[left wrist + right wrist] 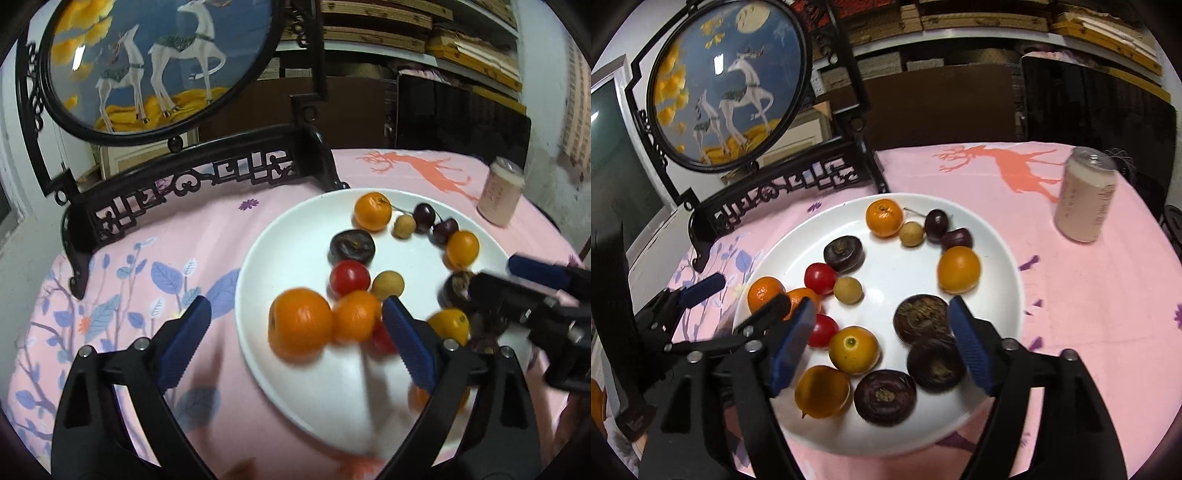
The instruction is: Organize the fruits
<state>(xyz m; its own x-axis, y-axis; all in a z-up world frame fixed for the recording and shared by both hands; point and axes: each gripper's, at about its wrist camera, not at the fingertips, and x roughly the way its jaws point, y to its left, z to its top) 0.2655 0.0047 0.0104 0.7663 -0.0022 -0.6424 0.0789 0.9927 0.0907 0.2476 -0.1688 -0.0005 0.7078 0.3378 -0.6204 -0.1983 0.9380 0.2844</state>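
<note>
Pink leaf-and-deer tablecloth (1071, 295) lay under both grippers; framed deer screen (731, 81) and shelves beyond. Can (1084, 195) lettering unreadable. Left gripper (297, 336) and right gripper (882, 339) released, grasping nothing.

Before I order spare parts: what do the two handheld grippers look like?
Both look alike. The left gripper and the right gripper have matte black angular frames joined by round silver bolts. Each finger ends in a blue ribbed pad. No cables, markings or sleeves are visible.
</note>
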